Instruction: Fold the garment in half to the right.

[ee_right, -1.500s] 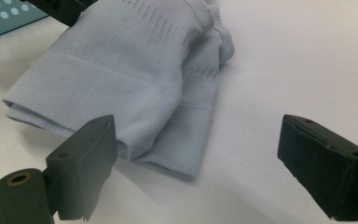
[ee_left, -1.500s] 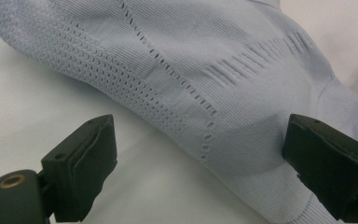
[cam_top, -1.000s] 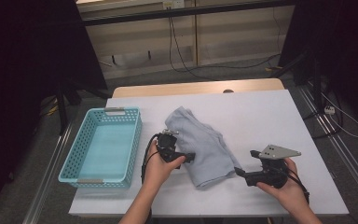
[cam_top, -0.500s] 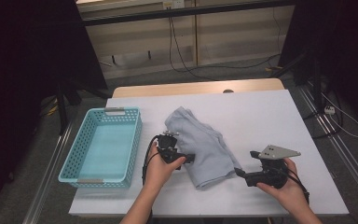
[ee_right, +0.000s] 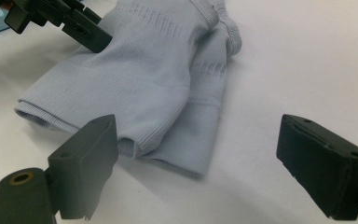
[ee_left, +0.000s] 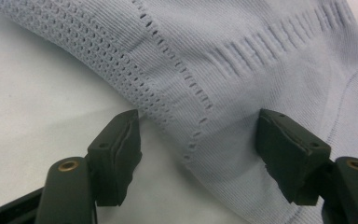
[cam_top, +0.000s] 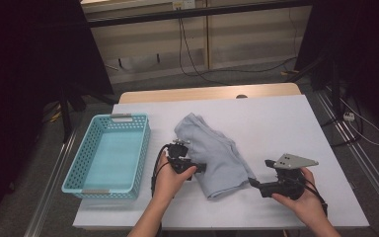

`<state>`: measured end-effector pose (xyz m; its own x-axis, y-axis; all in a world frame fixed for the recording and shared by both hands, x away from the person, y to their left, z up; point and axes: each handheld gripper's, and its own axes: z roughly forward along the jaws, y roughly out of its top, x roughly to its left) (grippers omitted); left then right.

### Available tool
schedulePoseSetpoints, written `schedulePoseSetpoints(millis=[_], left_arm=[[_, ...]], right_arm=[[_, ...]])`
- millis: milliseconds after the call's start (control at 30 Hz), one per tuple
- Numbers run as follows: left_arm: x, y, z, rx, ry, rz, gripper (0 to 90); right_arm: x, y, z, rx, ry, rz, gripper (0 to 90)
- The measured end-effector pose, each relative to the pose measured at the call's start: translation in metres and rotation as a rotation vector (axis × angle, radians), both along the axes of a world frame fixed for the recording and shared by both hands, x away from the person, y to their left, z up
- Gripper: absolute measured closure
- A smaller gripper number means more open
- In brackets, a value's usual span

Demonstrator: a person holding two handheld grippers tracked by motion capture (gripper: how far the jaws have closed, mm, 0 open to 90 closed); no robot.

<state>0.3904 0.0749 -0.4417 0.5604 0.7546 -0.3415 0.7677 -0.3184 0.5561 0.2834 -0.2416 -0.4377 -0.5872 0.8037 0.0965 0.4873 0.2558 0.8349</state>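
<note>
— Pale-blue knit: the folded garment (cam_top: pixel 212 153) lies mid-table on the white table cover (cam_top: pixel 286 123), its long axis running from the far left down toward the person's right. Which hand is closer?

— The left gripper (cam_top: pixel 197 168). It's at the cloth's left edge, jaws pointing across the table toward the right. In the left gripper view the perforated hem (ee_left: pixel 135 84) runs diagonally between the two pads; one pad sits on bare table just off the edge, the other over the fabric.

— Clamped yet?

— Not that I can see. The jaws have just been closing with the cloth edge between them, but there's a gap on both sides, so I'd call it released for now.

— And the right gripper (cam_top: pixel 256 184)?

— Jaws spread, nothing in them. It sits just off the garment's near right corner (ee_right: pixel 168 149), which lies ahead and slightly to the left in its own view.

— Anything else changed from a second ago?

— Apart from those jaws, no. Both hands sit where they were, and the garment hasn't shifted. The turquoise basket (cam_top: pixel 143 143) to the left is empty and untouched.

— So the pinch depends on that edge?

— I think so: the left jaws need the hem squarely between them.
</note>
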Motion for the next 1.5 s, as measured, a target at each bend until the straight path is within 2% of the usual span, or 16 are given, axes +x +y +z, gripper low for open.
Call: schedulePoseSetpoints(millis=[133, 233, 367, 533, 767, 967, 1033, 1067, 1133, 1367, 1467, 1500], left_arm=[[-0.001, 0.0, -0.001, -0.004, 0.0, 0.014, 32.6], [-0.001, 0.001, 0.0, -0.041, 0.047, 0.023, 40.2], [0.0, 0.002, 0.0, -0.044, 0.054, 0.019, 42.9], [0.0, 0.002, 0.0, -0.055, 0.077, 0.041, 47.9], [0.0, 0.0, 0.0, -0.04, 0.082, 0.041, 51.5], [0.003, 0.003, 0.001, -0.061, 0.139, 0.03, 63.0], [0.003, 0.002, 0.001, -0.061, 0.141, 0.035, 65.1], [0.003, 0.002, 0.003, -0.066, 0.144, 0.037, 71.2], [0.004, 0.003, 0.006, -0.064, 0.148, 0.03, 75.0], [0.007, 0.008, 0.008, -0.086, 0.167, 0.019, 77.4], [0.009, 0.013, 0.012, -0.094, 0.174, 0.021, 77.4], [0.011, 0.02, 0.015, -0.1, 0.179, 0.029, 77.4]], right_arm=[[0.0, -0.001, 0.0, -0.004, -0.003, 0.001, 12.2], [0.0, 0.0, 0.0, -0.005, -0.005, 0.001, 12.4], [0.0, 0.0, 0.0, -0.003, -0.004, -0.001, 12.4], [0.0, -0.001, 0.0, -0.006, -0.003, -0.002, 12.4], [0.0, 0.0, -0.001, -0.007, -0.003, -0.001, 12.4], [0.0, 0.001, -0.001, -0.009, -0.003, 0.0, 12.4], [0.0, 0.001, -0.001, -0.01, -0.002, 0.001, 12.4], [-0.001, 0.0, -0.001, -0.012, -0.006, -0.002, 12.4], [-0.001, 0.0, -0.001, -0.016, -0.007, -0.003, 12.4], [-0.002, -0.001, 0.0, -0.015, -0.014, -0.004, 12.4], [-0.002, -0.001, 0.001, -0.014, -0.014, -0.004, 12.4], [-0.002, -0.001, 0.001, -0.016, -0.014, -0.005, 12.4]])
